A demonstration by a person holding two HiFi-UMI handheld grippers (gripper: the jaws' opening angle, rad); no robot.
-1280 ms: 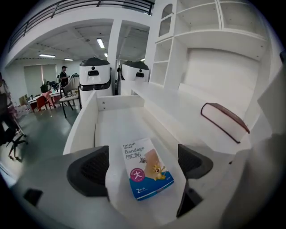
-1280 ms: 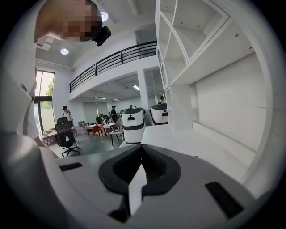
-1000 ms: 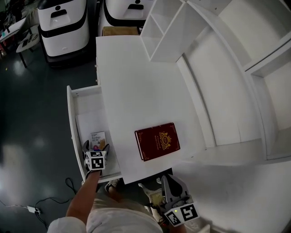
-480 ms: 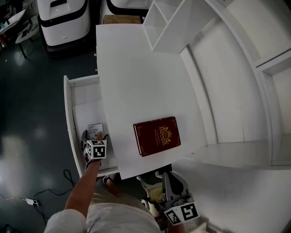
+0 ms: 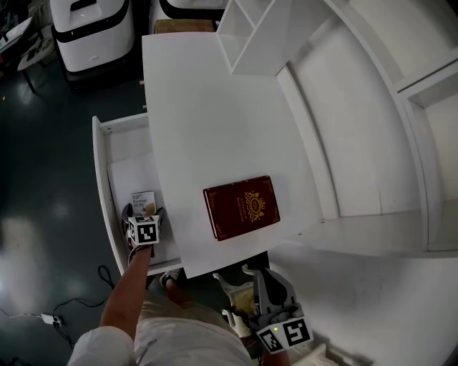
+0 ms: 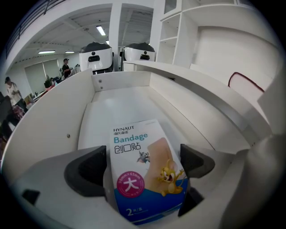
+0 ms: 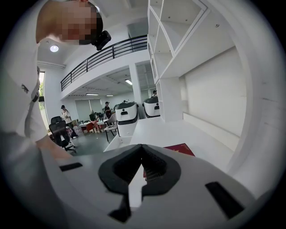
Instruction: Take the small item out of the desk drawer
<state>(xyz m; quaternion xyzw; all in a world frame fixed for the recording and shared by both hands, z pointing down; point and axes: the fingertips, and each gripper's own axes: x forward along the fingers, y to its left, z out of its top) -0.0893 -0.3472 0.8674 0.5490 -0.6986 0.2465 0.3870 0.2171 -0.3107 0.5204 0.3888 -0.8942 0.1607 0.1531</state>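
Observation:
The desk drawer stands pulled out at the left of the white desk. In it is a small bandage box, blue and white with cartoon print. My left gripper is down in the drawer near its front end, and its jaws press both sides of the bandage box, which tilts up between them. In the left gripper view my left gripper fills the foreground with the drawer wall at the left. My right gripper hangs shut below the desk's front edge, holding nothing.
A dark red book lies on the desk near its front edge, also seen as the book past my right gripper. A white shelf unit stands at the back. White machines and a floor cable are beyond the drawer.
The left gripper has edged a little further into the drawer and stays around the bandage box. The head view has shifted slightly. The right gripper has stayed put.

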